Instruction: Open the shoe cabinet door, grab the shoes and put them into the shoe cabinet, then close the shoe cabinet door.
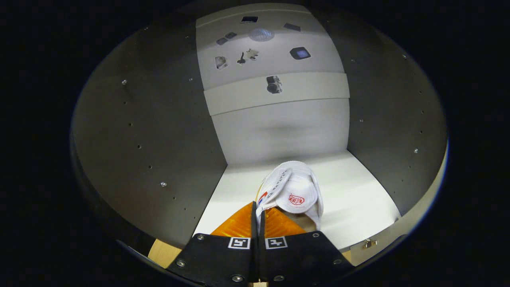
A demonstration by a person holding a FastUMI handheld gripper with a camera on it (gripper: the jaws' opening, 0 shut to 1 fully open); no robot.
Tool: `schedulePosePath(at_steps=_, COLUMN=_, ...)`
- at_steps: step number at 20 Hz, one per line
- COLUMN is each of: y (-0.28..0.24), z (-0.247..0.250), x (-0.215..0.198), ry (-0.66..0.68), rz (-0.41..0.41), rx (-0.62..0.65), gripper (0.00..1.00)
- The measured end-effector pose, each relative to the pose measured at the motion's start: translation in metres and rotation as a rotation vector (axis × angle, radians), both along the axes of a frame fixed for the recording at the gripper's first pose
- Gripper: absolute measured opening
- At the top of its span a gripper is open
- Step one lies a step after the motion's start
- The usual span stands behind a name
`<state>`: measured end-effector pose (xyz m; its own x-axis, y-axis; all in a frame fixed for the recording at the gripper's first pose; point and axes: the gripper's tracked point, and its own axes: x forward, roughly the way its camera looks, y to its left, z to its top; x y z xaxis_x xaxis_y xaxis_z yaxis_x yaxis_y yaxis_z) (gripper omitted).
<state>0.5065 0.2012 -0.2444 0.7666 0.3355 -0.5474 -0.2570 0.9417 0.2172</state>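
White canvas: we logged one shoe [293, 191] lying on the pale floor of the shoe cabinet [358, 191], its toe pointing towards the back wall.
Left wall: we noted a grey side panel [151, 131] dotted with small holes and screw heads, running from the opening back to the rear corner.
Gripper: we recorded the gripper [258, 221] reaching into the compartment, its two fingers drawn nearly together and clamped on the near edge of the shoe's upper, by the eyelet row.
Shoe detail: we saw a red stamp on the tongue and a small red-and-blue mark on the side next to the fingers.
Back wall: we listed a pale rear panel [279, 131] beyond the shoe, crossed by a lighter horizontal band, with several small dark shapes higher up that we could not identify.
Right wall: we noted a second grey panel [390, 119], also drilled with holes.
Front edge: we saw a small metal fitting [370, 243] on the rim at the right.
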Motion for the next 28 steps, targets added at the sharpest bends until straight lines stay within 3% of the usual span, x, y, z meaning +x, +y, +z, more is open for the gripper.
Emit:
schedulePosePath(at_steps=8, y=0.018, z=-0.013, x=0.023, ry=0.011, rz=0.009, rx=-0.013, gripper=0.03)
schedulePosePath(at_steps=11, y=0.015, z=-0.008, x=0.017, ry=-0.015, rz=0.01, rx=-0.036, gripper=0.12)
schedulePosePath(at_steps=17, y=0.011, z=0.026, x=-0.023, ry=-0.091, rz=0.047, rx=-0.054, gripper=0.48)
schedulePosePath(at_steps=20, y=0.01, z=0.047, x=-0.048, ry=-0.148, rz=0.055, rx=-0.08, gripper=0.7)
schedulePosePath(at_steps=22, y=0.01, z=0.059, x=-0.07, ry=-0.165, rz=0.066, rx=-0.084, gripper=0.78)
schedulePosePath(at_steps=28, y=0.003, z=0.082, x=-0.151, ry=-0.179, rz=0.059, rx=-0.06, gripper=0.85)
